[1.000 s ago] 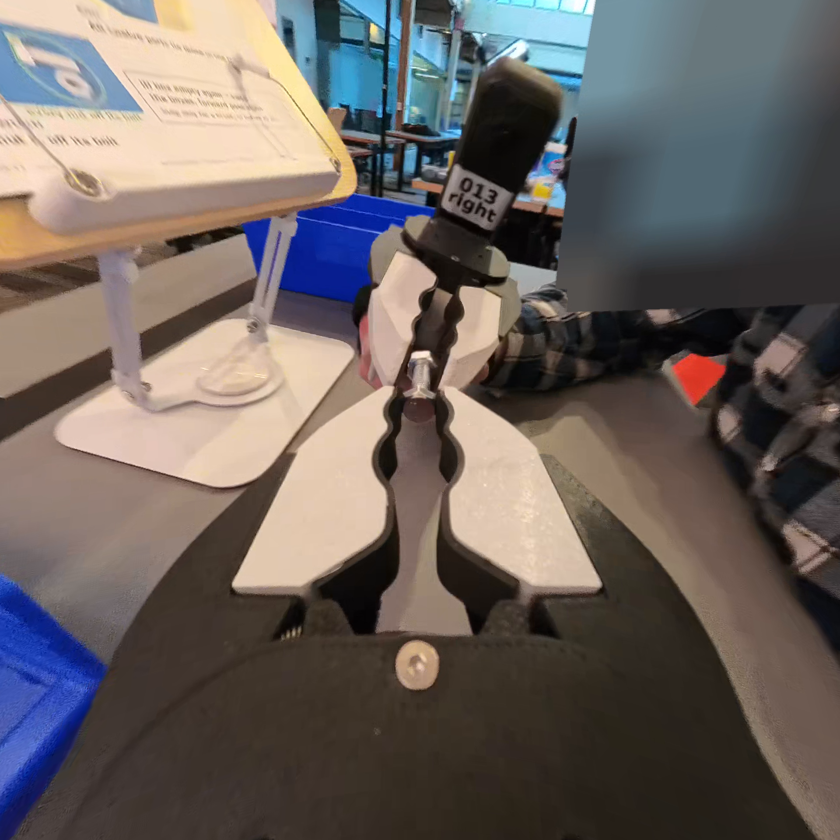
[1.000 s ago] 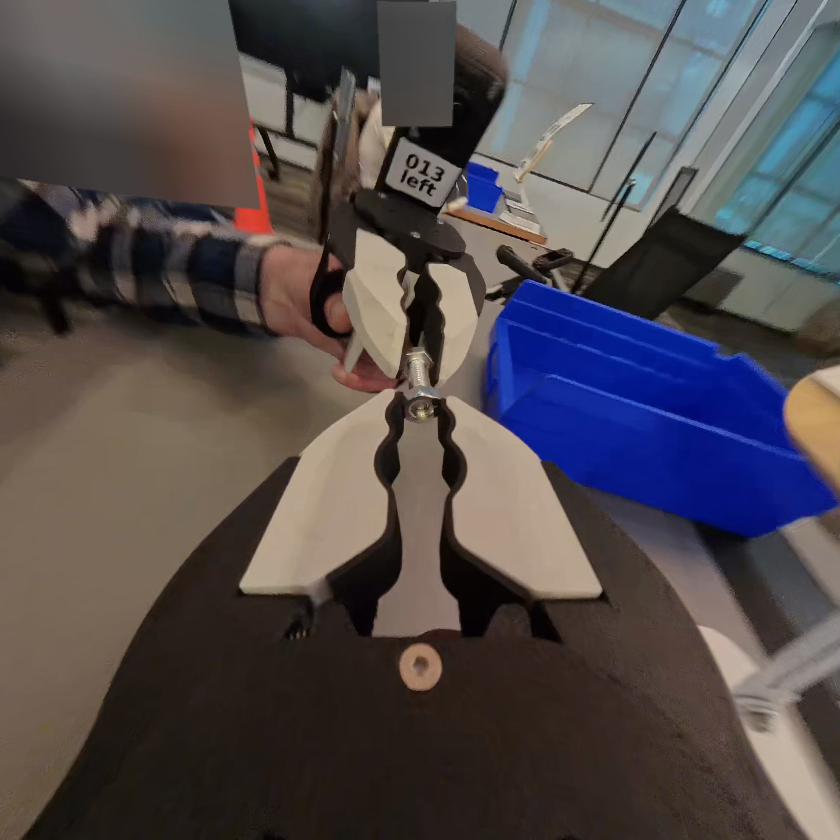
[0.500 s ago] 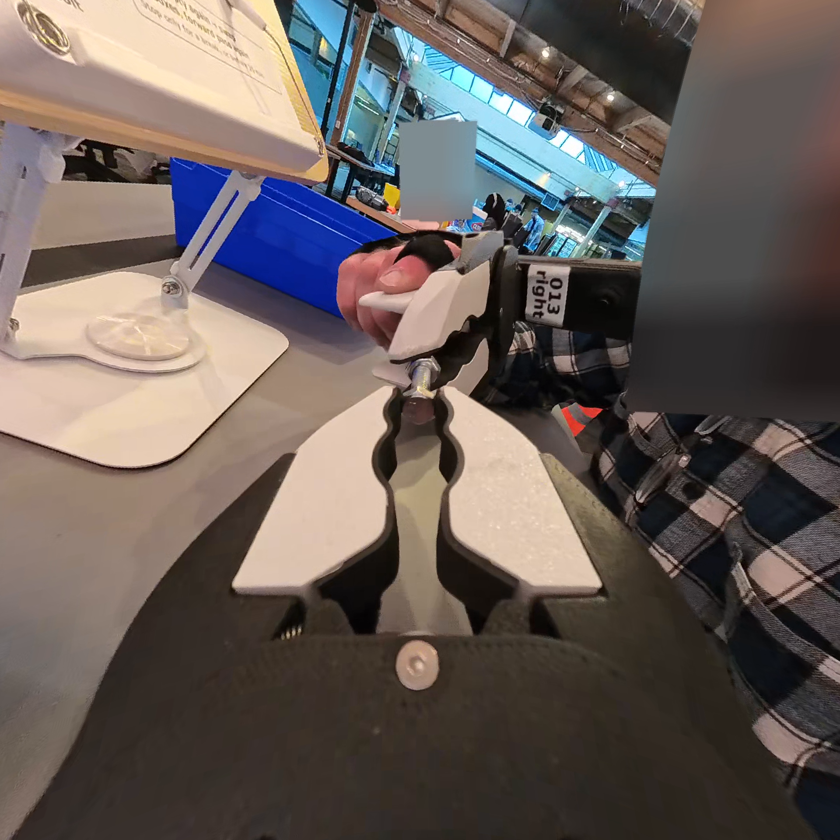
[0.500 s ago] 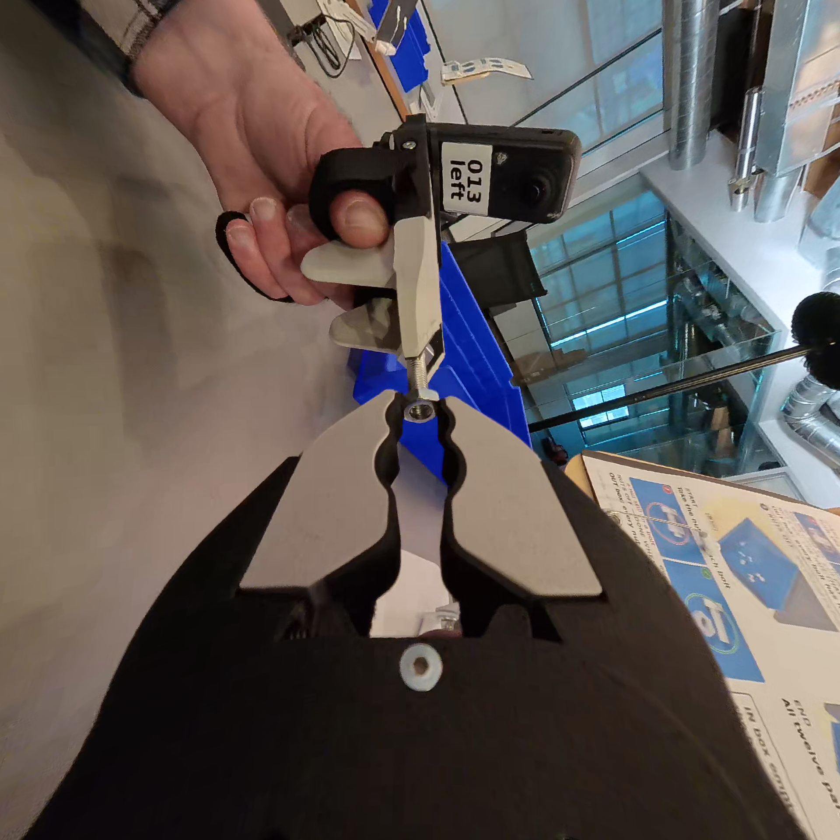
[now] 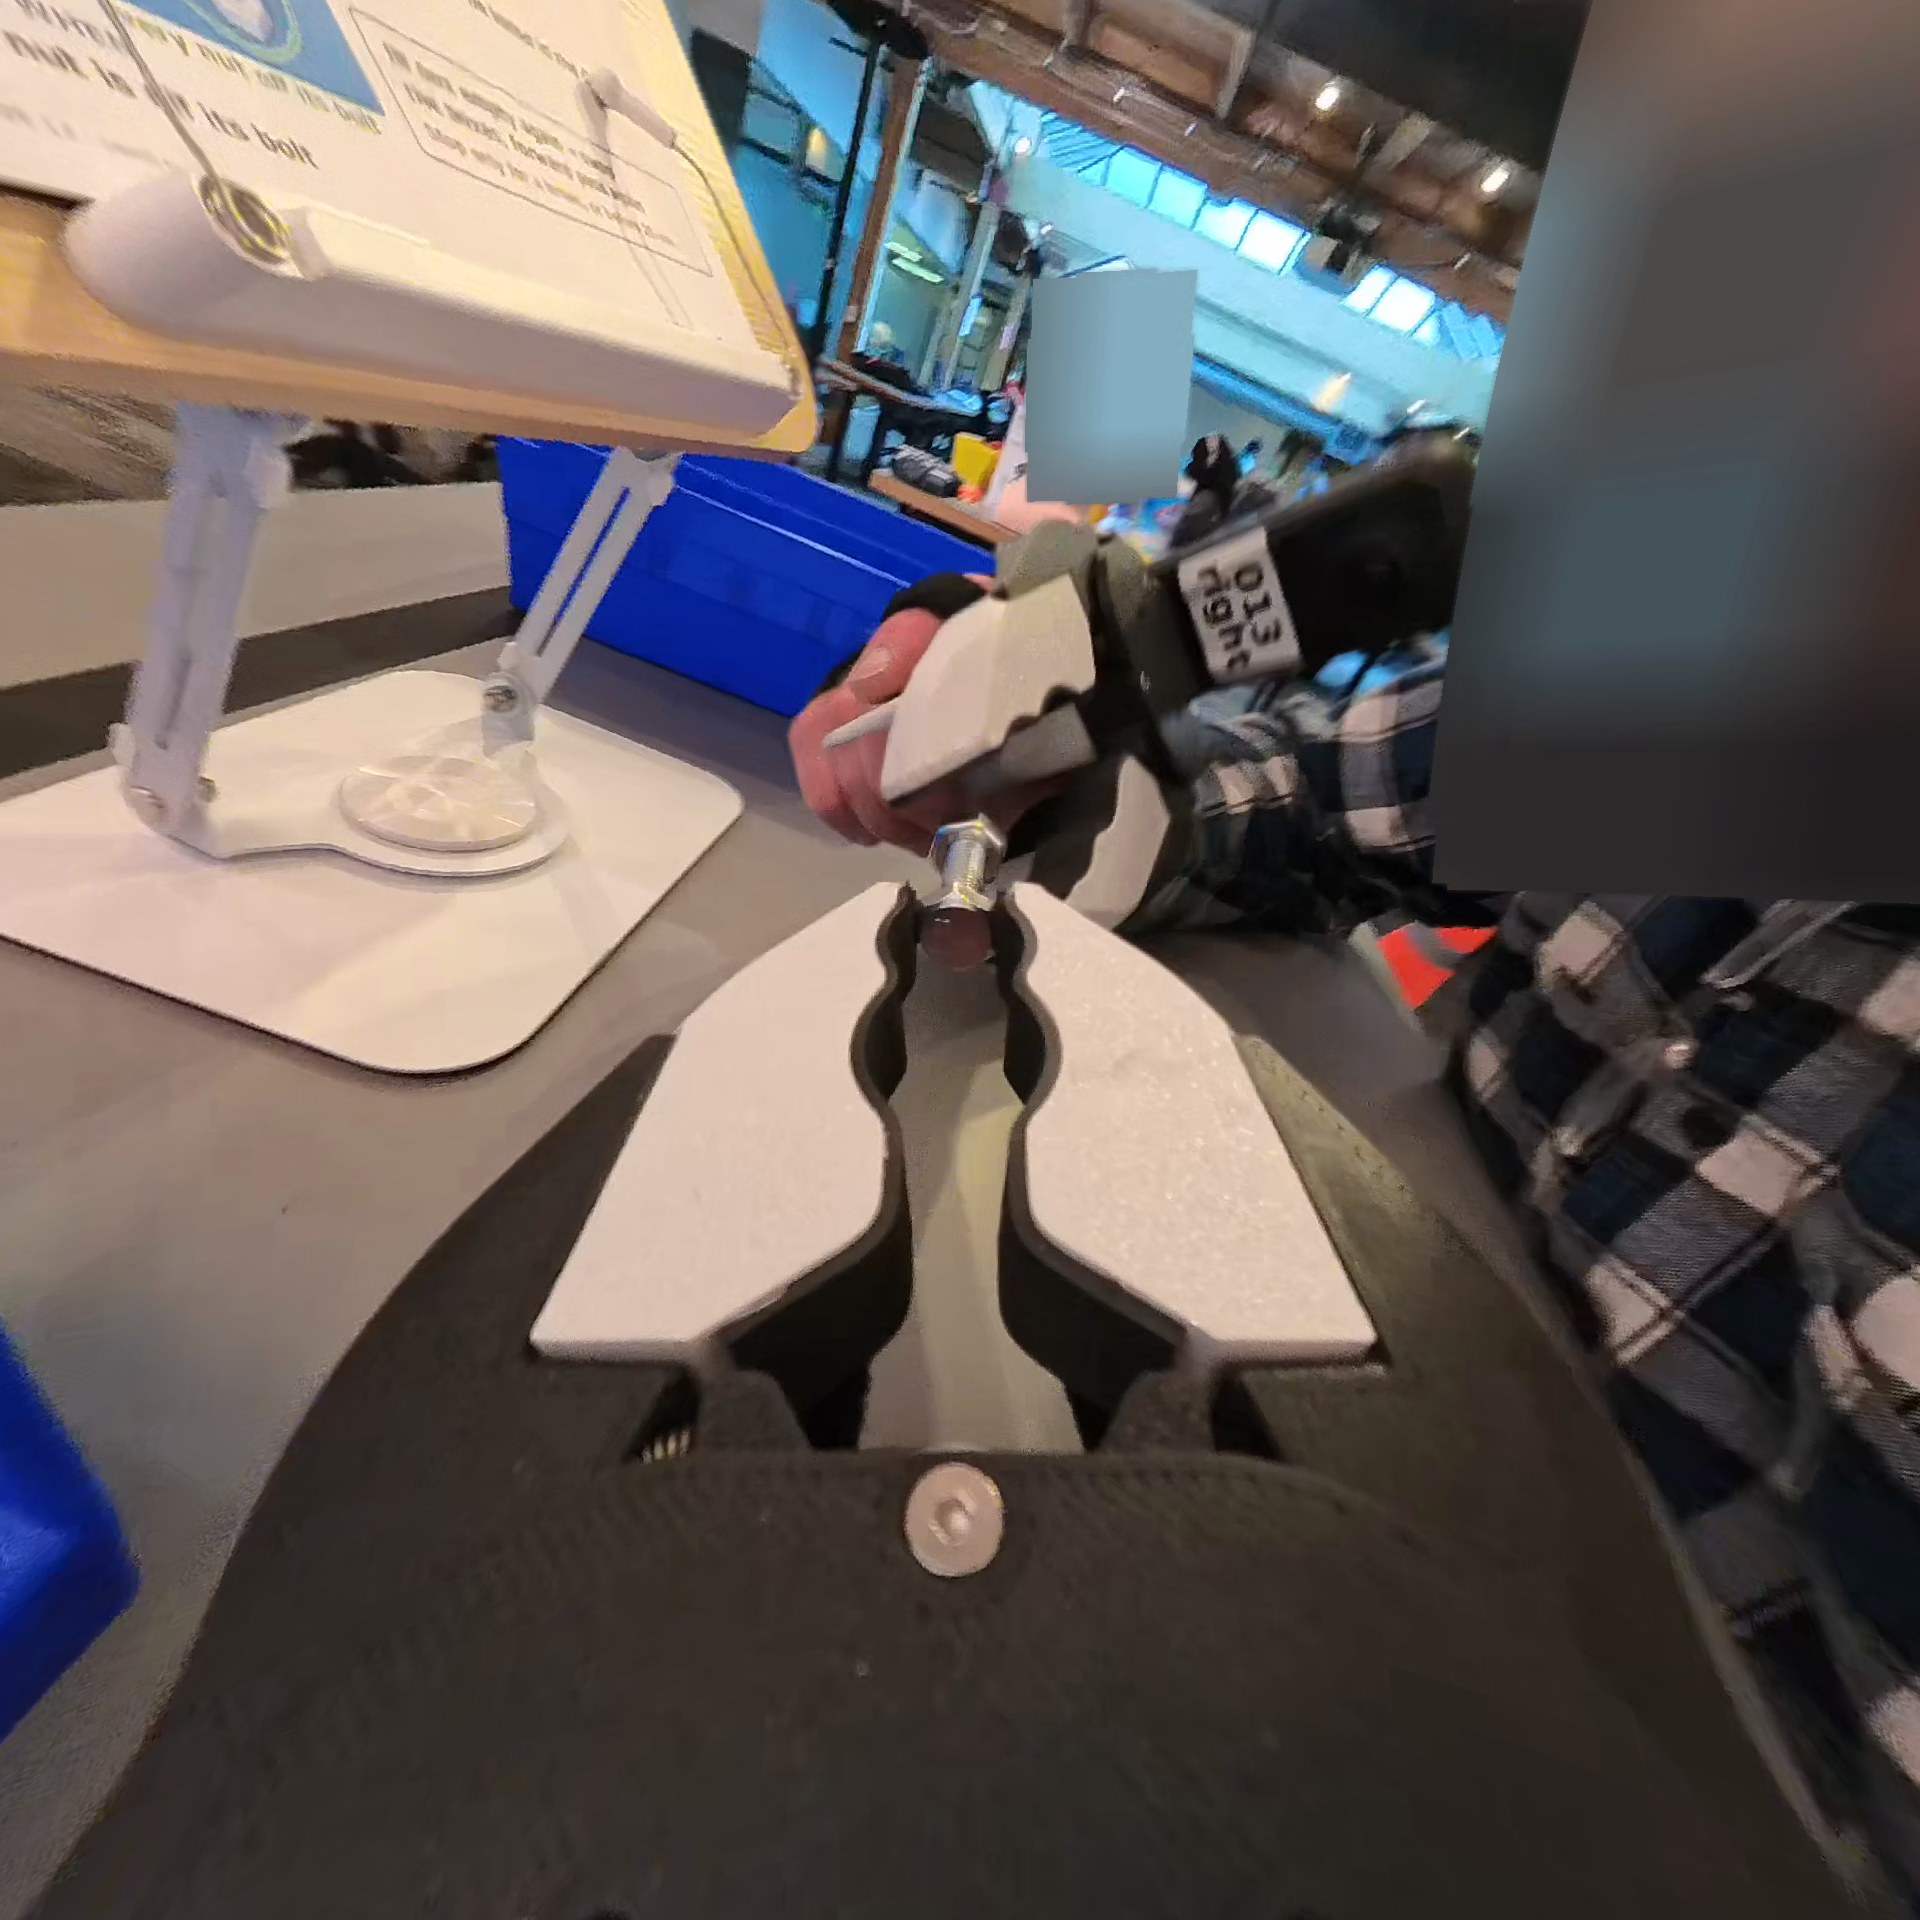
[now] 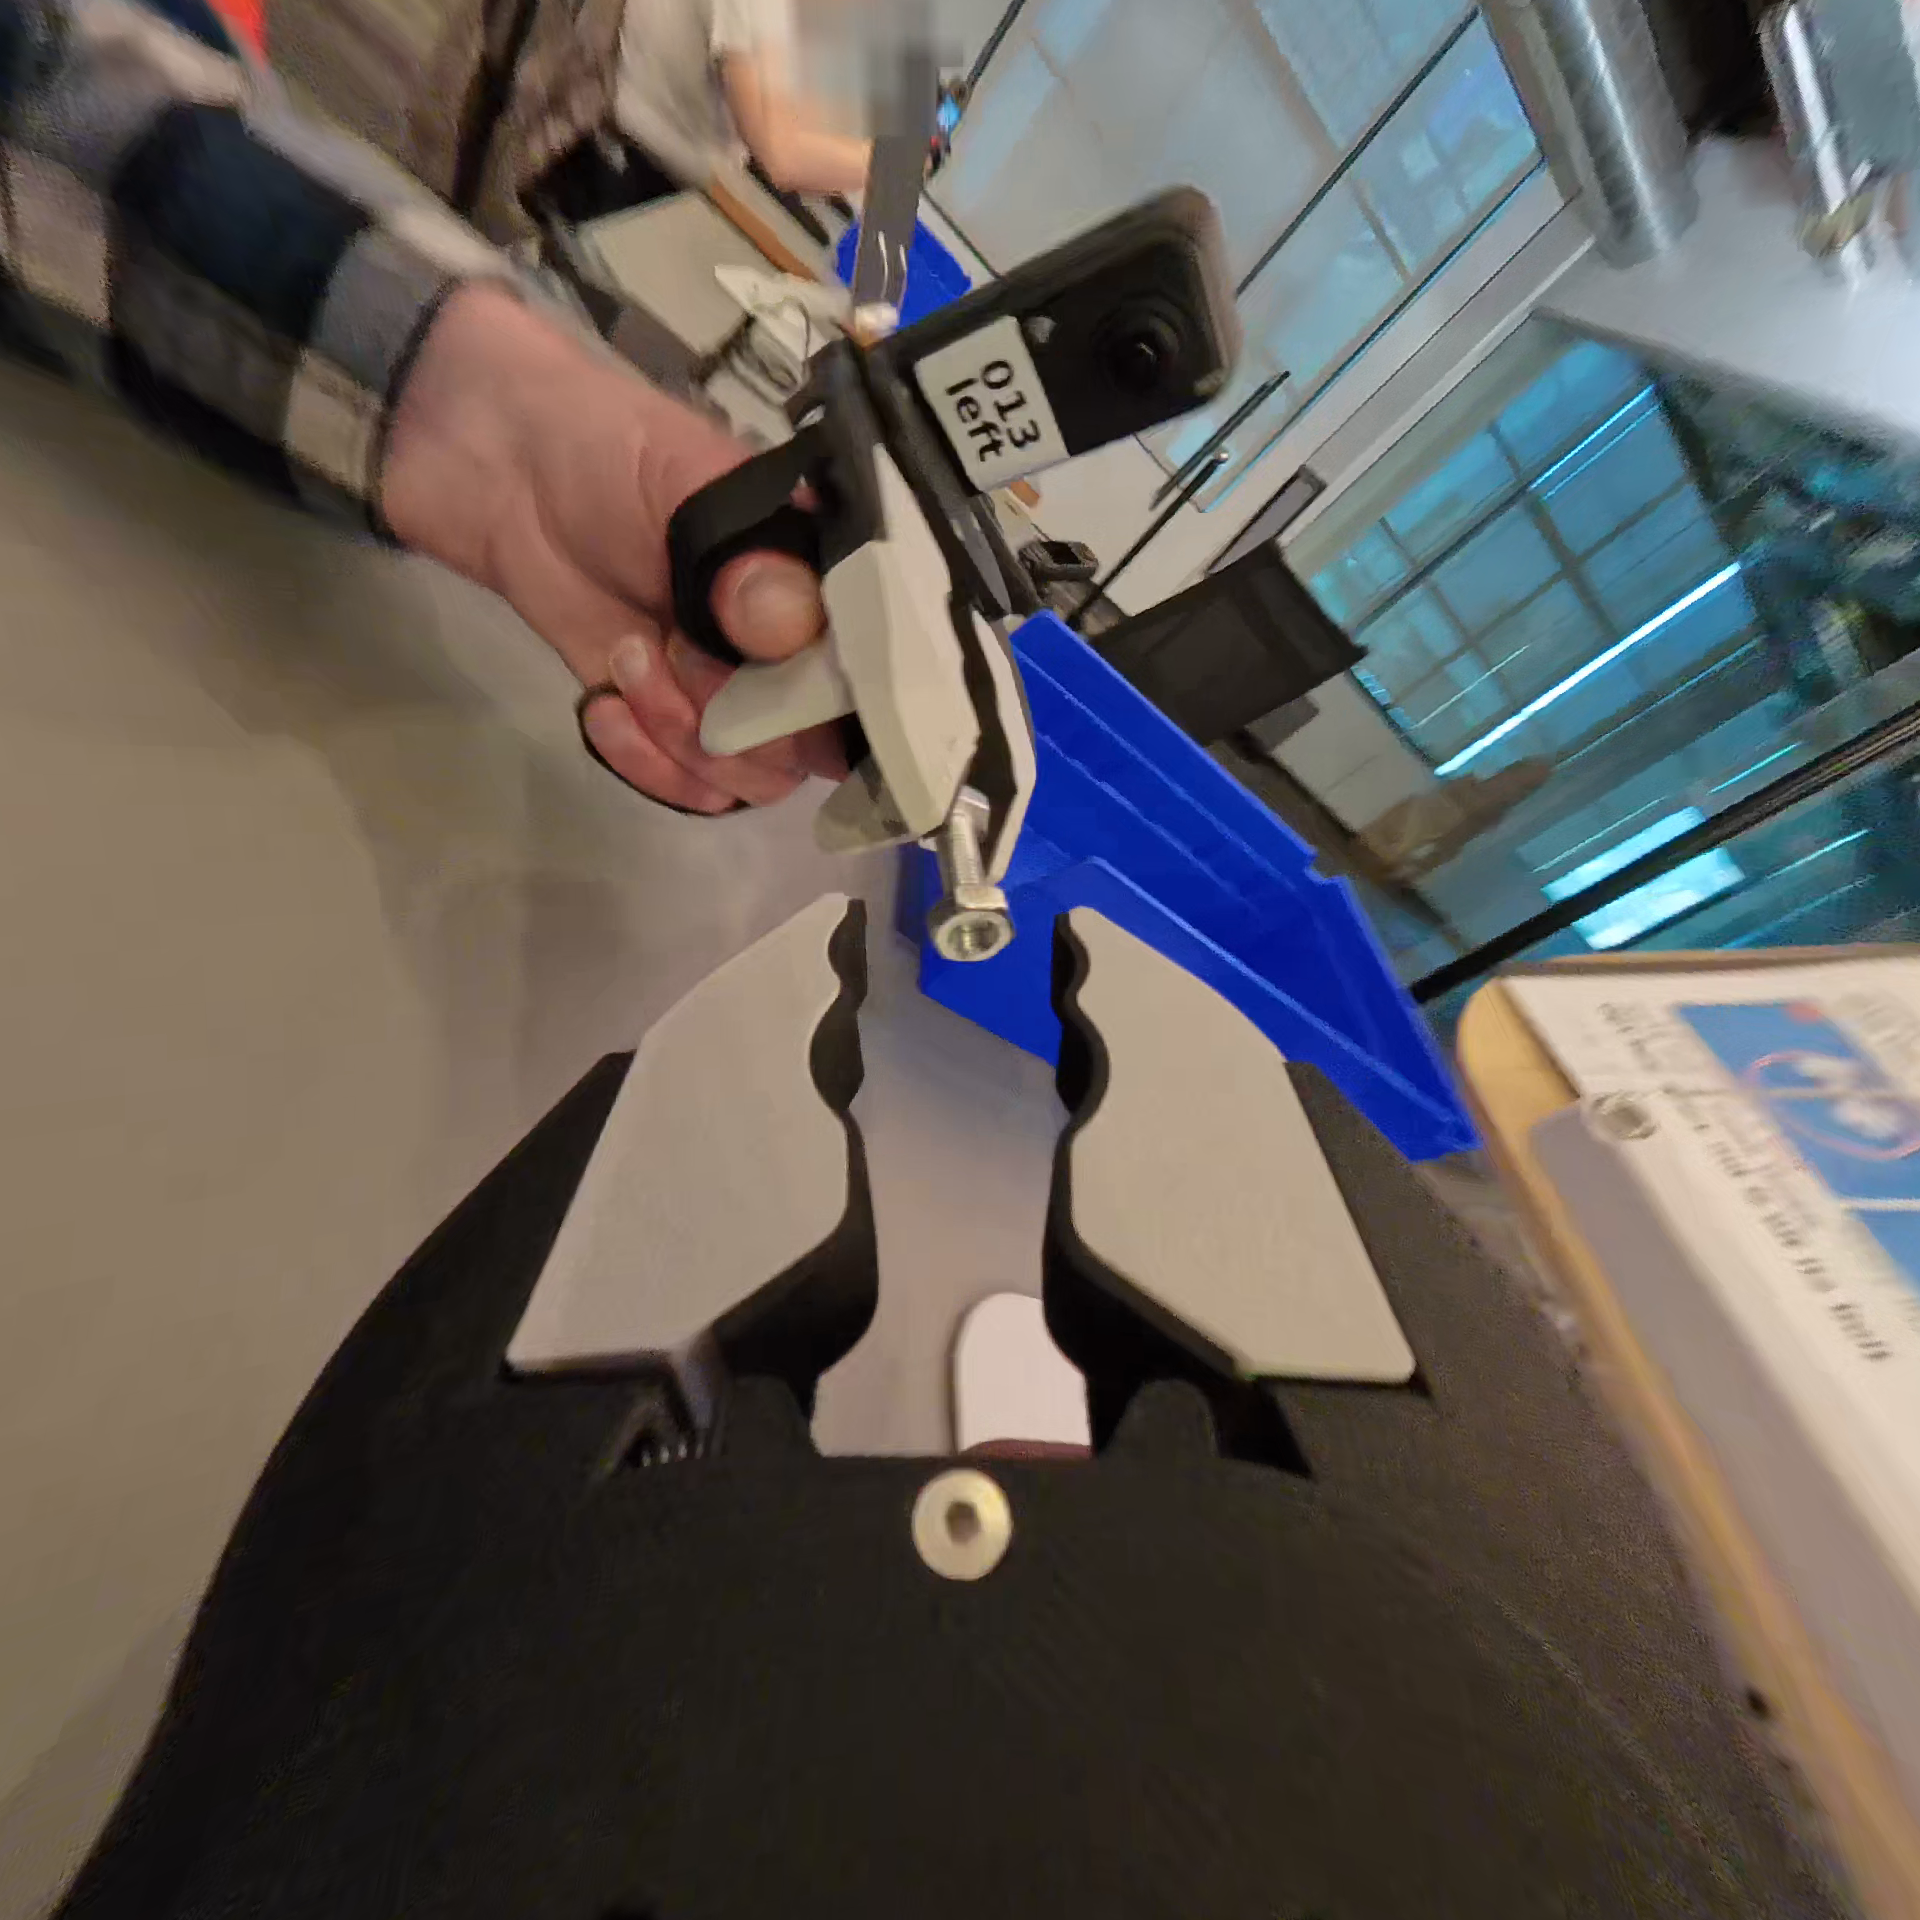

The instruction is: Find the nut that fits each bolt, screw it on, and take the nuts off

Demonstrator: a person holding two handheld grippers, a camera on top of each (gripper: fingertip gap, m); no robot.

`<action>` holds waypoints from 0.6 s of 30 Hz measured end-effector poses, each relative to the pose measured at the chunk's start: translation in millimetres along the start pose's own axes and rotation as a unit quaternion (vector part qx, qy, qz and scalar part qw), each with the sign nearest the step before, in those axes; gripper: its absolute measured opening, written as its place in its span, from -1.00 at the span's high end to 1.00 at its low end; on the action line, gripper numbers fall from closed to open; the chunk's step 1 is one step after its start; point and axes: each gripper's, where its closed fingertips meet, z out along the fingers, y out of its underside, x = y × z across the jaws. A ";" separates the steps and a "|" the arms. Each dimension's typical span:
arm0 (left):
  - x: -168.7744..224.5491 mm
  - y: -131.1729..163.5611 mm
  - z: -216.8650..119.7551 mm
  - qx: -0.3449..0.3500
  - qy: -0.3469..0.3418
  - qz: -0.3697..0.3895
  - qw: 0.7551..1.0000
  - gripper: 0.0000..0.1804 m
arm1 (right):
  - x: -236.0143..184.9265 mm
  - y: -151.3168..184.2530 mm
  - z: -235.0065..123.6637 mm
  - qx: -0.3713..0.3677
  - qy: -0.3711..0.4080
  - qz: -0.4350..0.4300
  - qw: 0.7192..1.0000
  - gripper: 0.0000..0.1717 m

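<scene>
Left wrist view has the left gripper (image 5: 961,920) clamped on the head end of a silver bolt (image 5: 966,862), fingertips closed narrowly with the black pads pressing it from both sides. The shank sticks straight out past the tips, which I'd guess is the whole point: it keeps the threaded end free to work on. The nut (image 5: 971,831) sits on the far end of that shank.

Over in the right wrist view, the right gripper (image 6: 961,930) is spread wide, its pads well clear on either side of the nut (image 6: 971,928), so it's got hold of nothing right now. The nut just hangs on the bolt tip between those open fingers, up in the air above the grey table (image 6: 208,831). Looks to me like a re-grip pause between turns, though I can't say which way it's being spun.

A blue bin (image 6: 1195,935) sits behind, close by, probably for parts. An instruction sheet on a white stand (image 5: 364,862) is propped off to the side, angled toward the person.
</scene>
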 end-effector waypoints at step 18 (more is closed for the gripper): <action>-5.7 -0.2 1.4 -0.057 -0.145 0.242 0.958 0.85 | 4.5 -3.0 1.5 0.144 -0.202 0.519 0.818 0.75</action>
